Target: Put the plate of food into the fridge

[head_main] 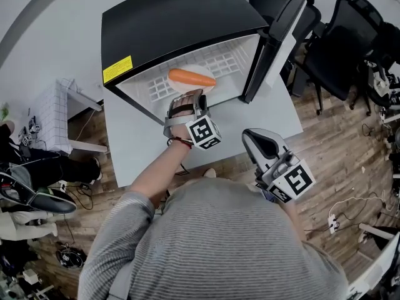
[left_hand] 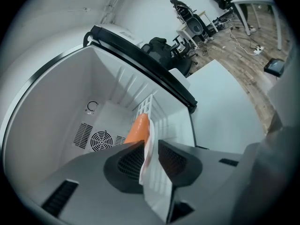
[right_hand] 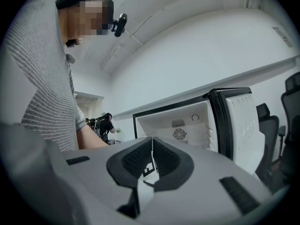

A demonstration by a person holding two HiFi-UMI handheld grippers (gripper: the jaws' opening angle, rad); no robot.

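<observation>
A white plate [head_main: 199, 69] carrying an orange carrot [head_main: 190, 78] sits at the front of the open black mini fridge [head_main: 169, 17], on its white shelf. My left gripper [head_main: 187, 100] reaches into the opening from the near side. In the left gripper view the plate [left_hand: 152, 182] stands edge-on between the jaws of the left gripper [left_hand: 151, 156], which are closed on its rim, with the carrot [left_hand: 137, 129] just beyond them. My right gripper [head_main: 251, 137] hovers over the table's near right part, shut and empty. The right gripper view shows the right gripper [right_hand: 152, 156] facing the fridge [right_hand: 187, 121].
The fridge door [head_main: 275, 39] stands open to the right. The fridge rests on a grey table [head_main: 275, 114]. Black office chairs [head_main: 340, 49] crowd the right side. A white tiled stand [head_main: 53, 114] is at the left, and cables lie on the wooden floor.
</observation>
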